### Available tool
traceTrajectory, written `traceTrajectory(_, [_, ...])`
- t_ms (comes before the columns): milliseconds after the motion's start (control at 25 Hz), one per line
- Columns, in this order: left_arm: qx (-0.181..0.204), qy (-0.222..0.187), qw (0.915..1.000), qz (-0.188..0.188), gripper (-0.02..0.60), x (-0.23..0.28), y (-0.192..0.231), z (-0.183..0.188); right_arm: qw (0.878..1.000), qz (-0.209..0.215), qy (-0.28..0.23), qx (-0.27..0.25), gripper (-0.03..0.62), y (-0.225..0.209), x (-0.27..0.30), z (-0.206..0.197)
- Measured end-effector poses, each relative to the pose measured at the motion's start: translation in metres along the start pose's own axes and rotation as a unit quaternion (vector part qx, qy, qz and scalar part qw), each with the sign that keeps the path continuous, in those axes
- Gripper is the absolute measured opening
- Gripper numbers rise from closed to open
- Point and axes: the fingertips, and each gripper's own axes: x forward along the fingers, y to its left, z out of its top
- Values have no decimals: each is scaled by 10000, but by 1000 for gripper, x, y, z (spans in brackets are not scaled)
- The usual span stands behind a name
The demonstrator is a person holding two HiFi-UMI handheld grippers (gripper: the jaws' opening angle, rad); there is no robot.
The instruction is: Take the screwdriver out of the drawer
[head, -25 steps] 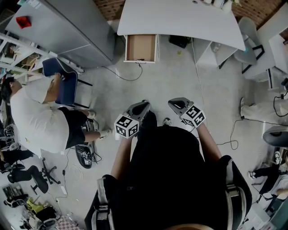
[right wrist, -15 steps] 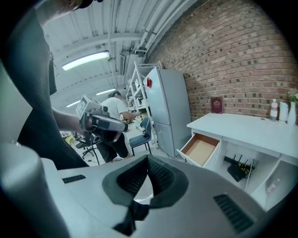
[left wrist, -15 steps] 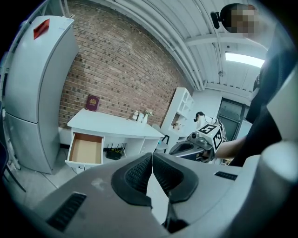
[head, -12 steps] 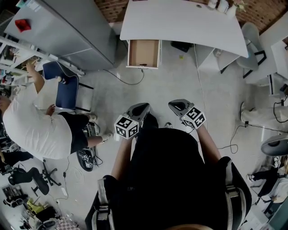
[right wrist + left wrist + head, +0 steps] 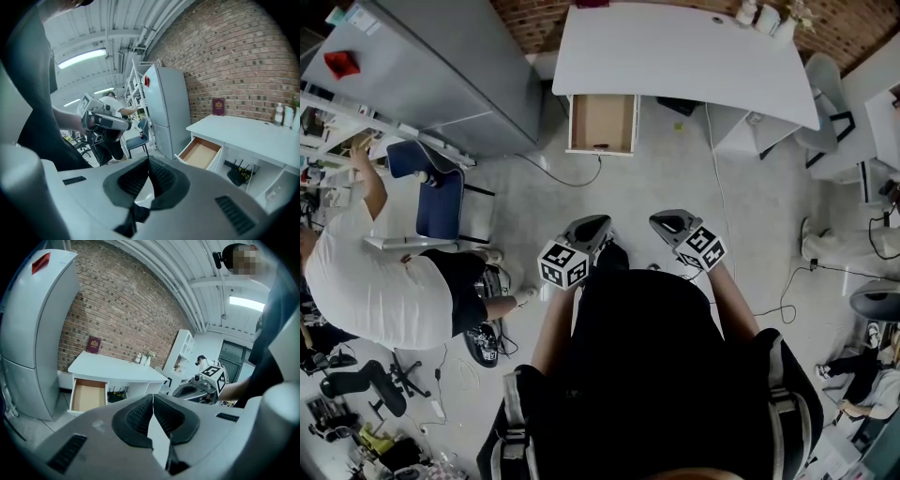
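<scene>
Both grippers are held close to the body, well short of the work. Left gripper (image 5: 598, 223): jaws together, pads meeting at the tips, nothing between them. Right gripper (image 5: 664, 223): jaws likewise closed and empty. Neither touches anything.

Bare floor (image 5: 675, 169) separates the grippers from the desk (image 5: 675, 47), with a cable trailing across it. To the left, a person in a white shirt (image 5: 375, 281) stands by a blue chair (image 5: 441, 187), clear of the direct line to the drawer.

Drawer (image 5: 602, 112): pulled open under the desk's left end, beside the fridge (image 5: 441, 66). Its brown floor looks mostly bare. A small dark item (image 5: 600, 146) lies against the front wall; this is probably the screwdriver, though it is too small to confirm. The gripper views show the drawer only from a low angle, with the front of its interior hidden.

Assessment: the task is at the approach stage, with nothing taken up. A screwdriver should be light and rigid, with a thin, slippery metal shaft prone to rolling. The handle is the better hold, being thicker, gripped across its middle. Its place against the front wall leaves little room for a jaw on that side.
</scene>
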Motion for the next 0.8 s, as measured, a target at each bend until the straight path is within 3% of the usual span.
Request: traceTrajectory(800, [38,66,9993,-357,18,17,98,43,9993,-299,244,-15,55,-50,74,47])
